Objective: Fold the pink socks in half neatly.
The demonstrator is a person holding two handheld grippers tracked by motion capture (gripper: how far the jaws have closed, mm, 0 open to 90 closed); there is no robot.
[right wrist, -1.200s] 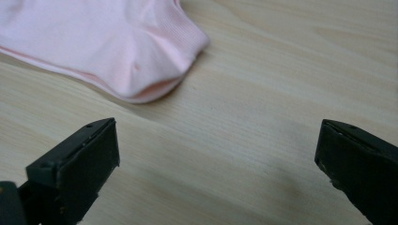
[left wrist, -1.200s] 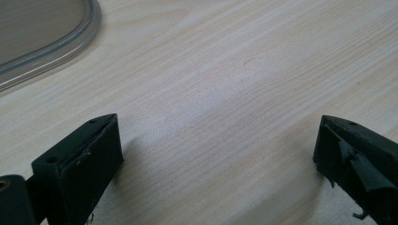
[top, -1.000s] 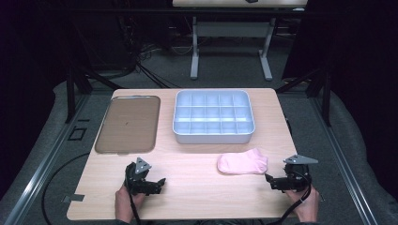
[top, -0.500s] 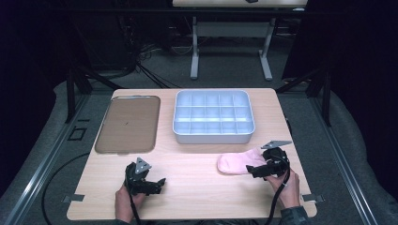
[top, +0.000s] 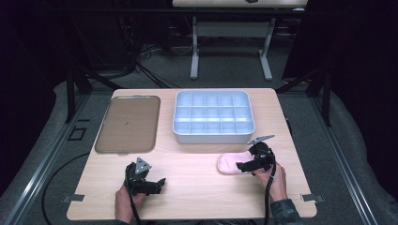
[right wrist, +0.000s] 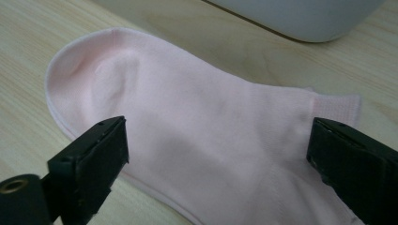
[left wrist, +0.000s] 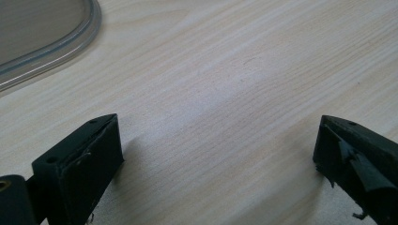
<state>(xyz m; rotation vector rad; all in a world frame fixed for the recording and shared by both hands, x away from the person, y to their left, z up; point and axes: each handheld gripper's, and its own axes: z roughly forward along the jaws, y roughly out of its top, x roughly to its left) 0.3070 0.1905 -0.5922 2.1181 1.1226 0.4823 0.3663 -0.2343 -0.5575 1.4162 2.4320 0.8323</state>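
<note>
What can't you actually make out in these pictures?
- Pink sock: in the right gripper view its near end is cut off by the bottom edge; in the high view the right claw covers its right end.
- Brown tray: cut off by the left gripper view's top and left edges.
- Compartment bin: any small contents are too small to tell in the high view.

No readable text, label, brand or number anywhere. None on the pale wood near the front edge either.
</note>
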